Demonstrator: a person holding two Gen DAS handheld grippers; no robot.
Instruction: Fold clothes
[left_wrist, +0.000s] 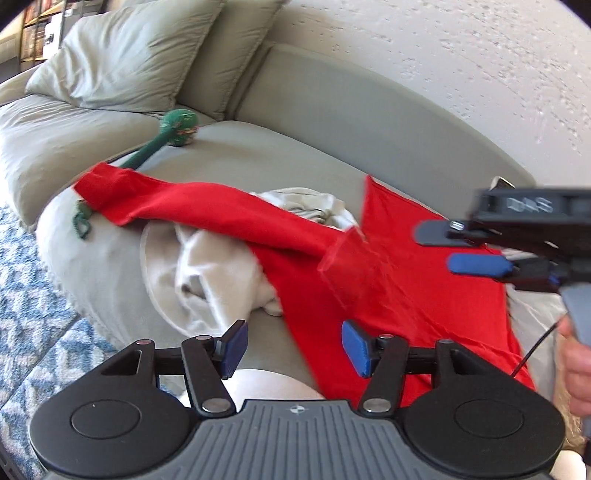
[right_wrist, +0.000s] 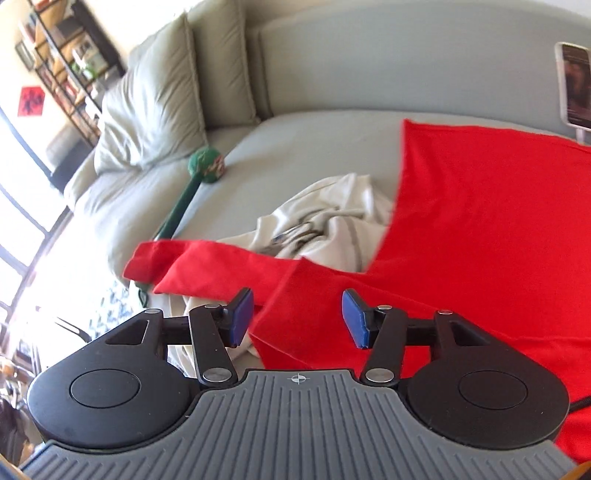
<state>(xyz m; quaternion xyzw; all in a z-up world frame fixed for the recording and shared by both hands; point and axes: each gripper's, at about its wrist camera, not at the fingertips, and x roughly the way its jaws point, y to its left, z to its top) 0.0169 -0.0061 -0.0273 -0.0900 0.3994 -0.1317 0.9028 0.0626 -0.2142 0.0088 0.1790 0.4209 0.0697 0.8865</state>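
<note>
Sofa seat (left_wrist: 229, 147) bears red shirt (right_wrist: 480, 221), sleeve (left_wrist: 207, 210) stretched leftward (both hand-held grippers (left_wrist: 293, 345) (right_wrist: 297, 317) gape, empty).

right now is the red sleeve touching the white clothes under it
Touching. The left wrist view shows the red sleeve draped straight over the white clothes, no gap between them; the right wrist view shows the same overlap.

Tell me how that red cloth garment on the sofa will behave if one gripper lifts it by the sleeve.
The red cloth garment likely sags limply; its sleeve already drapes over the white crumpled cloth. It probably drags that cloth.
</note>
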